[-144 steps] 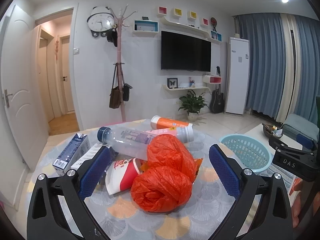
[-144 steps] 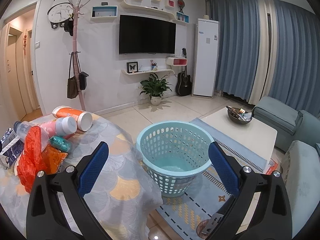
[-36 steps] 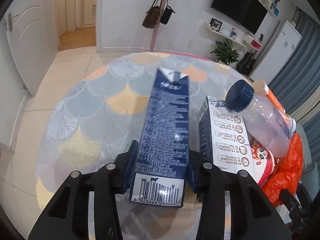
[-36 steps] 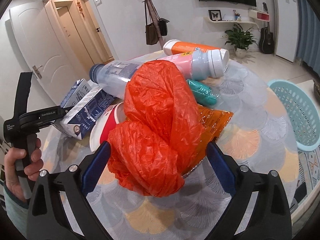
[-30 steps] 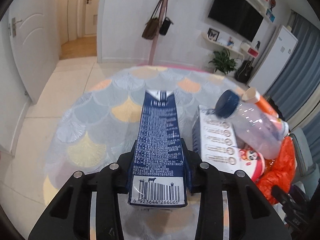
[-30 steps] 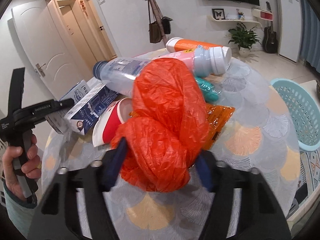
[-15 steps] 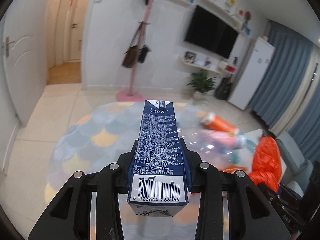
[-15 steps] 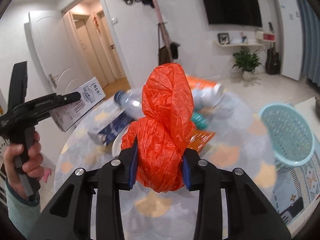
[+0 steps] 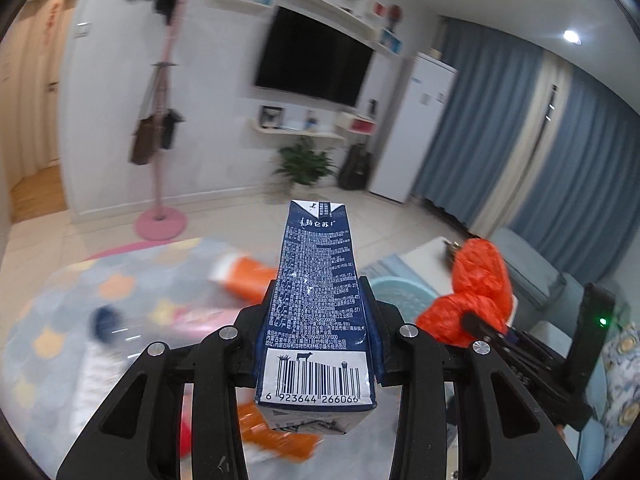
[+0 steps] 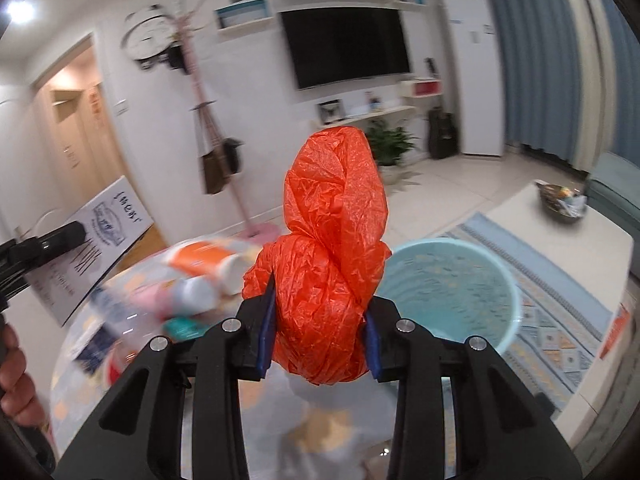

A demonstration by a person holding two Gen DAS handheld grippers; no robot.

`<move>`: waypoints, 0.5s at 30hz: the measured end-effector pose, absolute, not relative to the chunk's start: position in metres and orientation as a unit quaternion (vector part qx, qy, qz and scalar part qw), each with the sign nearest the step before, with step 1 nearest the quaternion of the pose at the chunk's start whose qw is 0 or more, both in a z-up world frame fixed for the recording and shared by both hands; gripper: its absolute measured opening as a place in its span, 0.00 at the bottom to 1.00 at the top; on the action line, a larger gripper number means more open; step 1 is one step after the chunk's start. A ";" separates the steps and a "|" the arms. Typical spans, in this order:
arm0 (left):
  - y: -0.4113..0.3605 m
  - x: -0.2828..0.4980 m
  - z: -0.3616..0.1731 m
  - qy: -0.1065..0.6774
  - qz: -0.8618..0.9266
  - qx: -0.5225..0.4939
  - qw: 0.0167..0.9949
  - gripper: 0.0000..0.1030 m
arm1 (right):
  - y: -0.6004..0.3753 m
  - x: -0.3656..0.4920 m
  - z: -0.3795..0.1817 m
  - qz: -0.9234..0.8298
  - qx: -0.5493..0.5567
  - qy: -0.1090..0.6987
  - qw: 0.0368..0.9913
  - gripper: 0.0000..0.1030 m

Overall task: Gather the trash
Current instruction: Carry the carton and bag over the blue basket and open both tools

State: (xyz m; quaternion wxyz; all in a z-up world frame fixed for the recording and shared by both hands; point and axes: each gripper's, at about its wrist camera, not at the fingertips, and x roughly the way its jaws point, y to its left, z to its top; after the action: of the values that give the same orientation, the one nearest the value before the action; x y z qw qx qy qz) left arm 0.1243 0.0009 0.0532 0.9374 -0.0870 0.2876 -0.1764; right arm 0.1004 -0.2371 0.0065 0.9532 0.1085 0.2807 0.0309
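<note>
Here, left gripper (image 9: pixel 316 316) fingers pinching dark-blue carton (image 9: pixel 316 296), right gripper (image 10: pixel 318 328) fingers pinching orange plastic bag (image 10: pixel 332 248), teal basket (image 10: pixel 508 280) beyond, contents unclear

Left claw (image 9: pixel 318 336), black angular arms, silver screws, blue pads (image 9: pixel 370 332), right claw (image 10: pixel 318 332) alike, bare-skinned hand (image 10: pixel 16 384)

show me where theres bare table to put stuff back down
Bare cloth shows on the table's far left edge, beyond the blue-capped bottle. The middle is crowded: orange bottle, pink bottle, wrappers. The basket looks empty.
</note>
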 end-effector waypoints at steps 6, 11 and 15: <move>-0.072 0.170 0.036 0.314 -0.219 -0.076 0.921 0.35 | -0.295 0.138 -0.015 -0.031 0.133 0.313 0.940 0.31; -0.117 0.201 0.007 0.349 -0.243 -0.083 0.901 0.35 | -0.335 0.175 -0.054 -0.070 0.168 0.371 0.911 0.31; -0.145 0.225 -0.026 0.383 -0.250 -0.086 0.885 0.35 | -0.361 0.191 -0.090 -0.085 0.198 0.416 0.884 0.32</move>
State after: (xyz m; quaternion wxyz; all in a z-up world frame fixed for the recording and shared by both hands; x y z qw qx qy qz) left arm 0.2252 -0.1449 -0.0259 0.8850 -0.0861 0.3833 -0.2500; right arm 0.1912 -0.3606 -0.0899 0.8836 0.1981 0.4157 -0.0848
